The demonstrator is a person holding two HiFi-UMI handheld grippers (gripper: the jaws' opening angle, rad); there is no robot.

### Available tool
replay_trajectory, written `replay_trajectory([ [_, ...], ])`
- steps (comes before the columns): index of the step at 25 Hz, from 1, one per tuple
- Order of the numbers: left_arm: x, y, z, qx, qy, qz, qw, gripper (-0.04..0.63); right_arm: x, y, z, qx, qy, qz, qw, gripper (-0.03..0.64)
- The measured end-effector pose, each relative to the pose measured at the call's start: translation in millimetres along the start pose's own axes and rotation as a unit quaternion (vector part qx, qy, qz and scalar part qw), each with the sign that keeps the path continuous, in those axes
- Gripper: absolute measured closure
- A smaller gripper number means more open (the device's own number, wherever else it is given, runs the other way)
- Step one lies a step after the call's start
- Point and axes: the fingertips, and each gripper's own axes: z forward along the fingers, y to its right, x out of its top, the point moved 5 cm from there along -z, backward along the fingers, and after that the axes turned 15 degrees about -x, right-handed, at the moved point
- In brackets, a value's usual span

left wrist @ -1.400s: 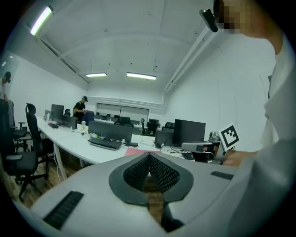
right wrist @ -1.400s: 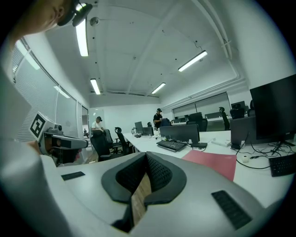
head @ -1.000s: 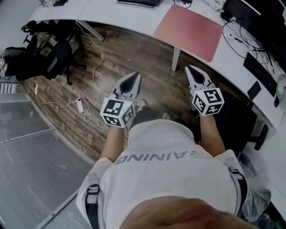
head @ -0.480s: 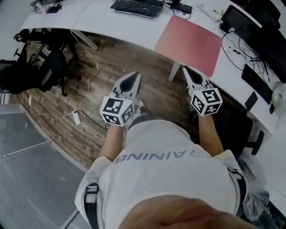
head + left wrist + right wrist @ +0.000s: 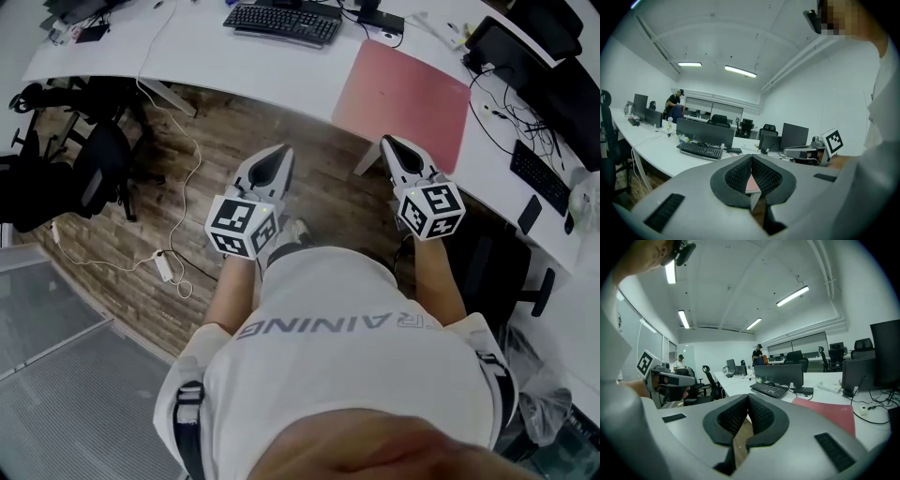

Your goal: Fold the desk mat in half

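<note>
The desk mat (image 5: 405, 92) is a flat reddish-pink rectangle lying unfolded on the white desk (image 5: 187, 56), near its front edge. Both grippers are held in the air in front of the person, over the wooden floor and short of the desk. My left gripper (image 5: 281, 150) is shut with nothing between its jaws and points at the desk left of the mat. My right gripper (image 5: 385, 141) is shut and empty too, its tip just below the mat's near edge. In the right gripper view the mat (image 5: 830, 412) lies ahead to the right. Neither gripper touches the mat.
A black keyboard (image 5: 281, 21) lies on the desk left of the mat. Monitors and cables (image 5: 525, 42) and a second keyboard (image 5: 541, 155) crowd the right. A desk leg (image 5: 366, 161) stands under the mat. An office chair (image 5: 94, 169) and a floor cable (image 5: 164, 265) are at left.
The desk and mat have slid lower and nearer in the head view, with more of the desktop showing. Both grippers stay shut, side by side, and end closer to the desk edge.
</note>
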Motion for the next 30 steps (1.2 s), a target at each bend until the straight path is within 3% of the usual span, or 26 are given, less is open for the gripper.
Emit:
replay_trajectory([
  [12, 8.6, -88.4, -8.9, -0.037, -0.005, -0.011, 0.9992, 0.568, 6.6, -36.7, 61.6, -0.044, -0.015, -0.006, 0.999, 0.592],
  [19, -6.7, -112.9, -4.7, -0.023, -0.012, -0.045, 0.9987, 0.568, -4.1, -35.4, 99.0, -0.043, -0.059, -0.018, 0.997, 0.592],
  [25, -8.8, -115.3, 15.3, -0.010, -0.016, -0.060, 0.9980, 0.567, -9.9, -22.2, 122.7, -0.015, -0.075, -0.033, 0.997, 0.588],
  [30, -8.2, -113.5, 34.7, 0.019, -0.015, -0.069, 0.9973, 0.568, -28.8, 0.8, 150.5, 0.027, -0.117, -0.019, 0.993, 0.470],
])
